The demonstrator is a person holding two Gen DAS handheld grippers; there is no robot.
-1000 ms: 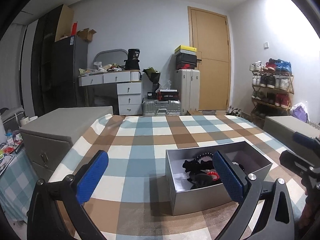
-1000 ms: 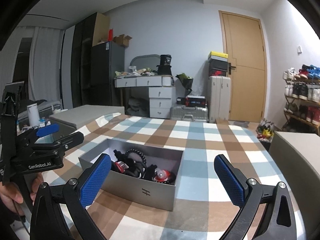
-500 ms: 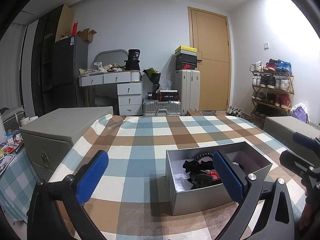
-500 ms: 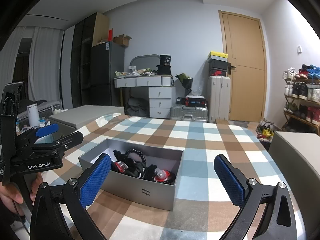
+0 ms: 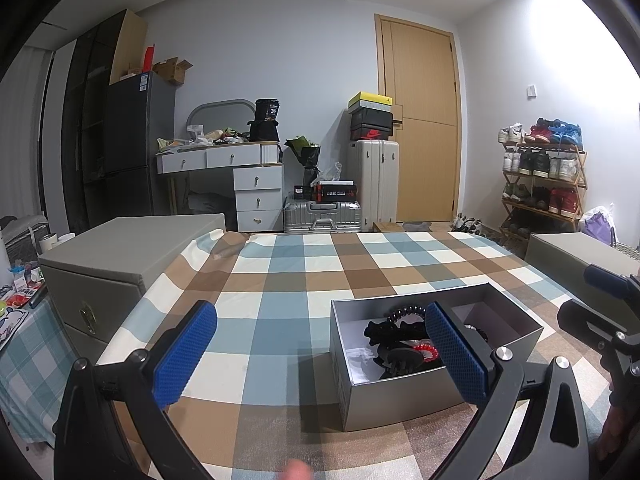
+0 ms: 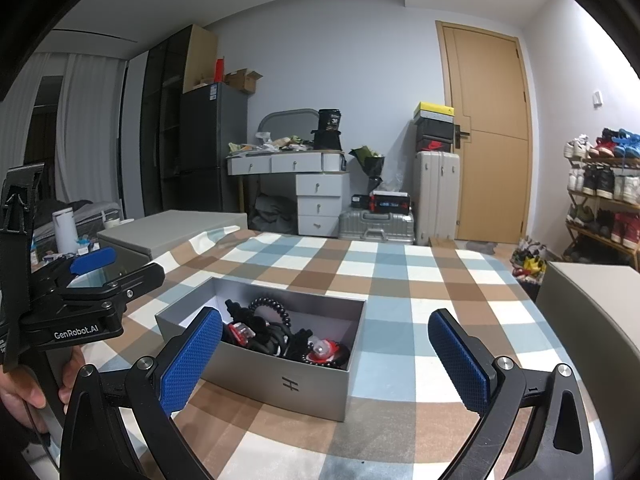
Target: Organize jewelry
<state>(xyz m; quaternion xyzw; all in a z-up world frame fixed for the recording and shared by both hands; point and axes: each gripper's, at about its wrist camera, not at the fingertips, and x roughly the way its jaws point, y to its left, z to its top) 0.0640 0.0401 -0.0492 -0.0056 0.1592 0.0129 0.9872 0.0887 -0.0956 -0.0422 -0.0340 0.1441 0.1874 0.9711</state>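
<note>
An open grey rectangular cardboard box (image 6: 280, 376) sits lower centre on the blue, brown and white checked cloth (image 6: 400, 280), holding a tangle of black and red jewelry (image 6: 288, 340). Left tongs (image 5: 320, 356) and right tongs (image 6: 324, 360) gape wide, empty.

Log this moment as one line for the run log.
stage: before first pick | left gripper: open, holding nothing | right gripper: open, holding nothing | grey box: on checked cloth, tangled jewelry inside
</note>
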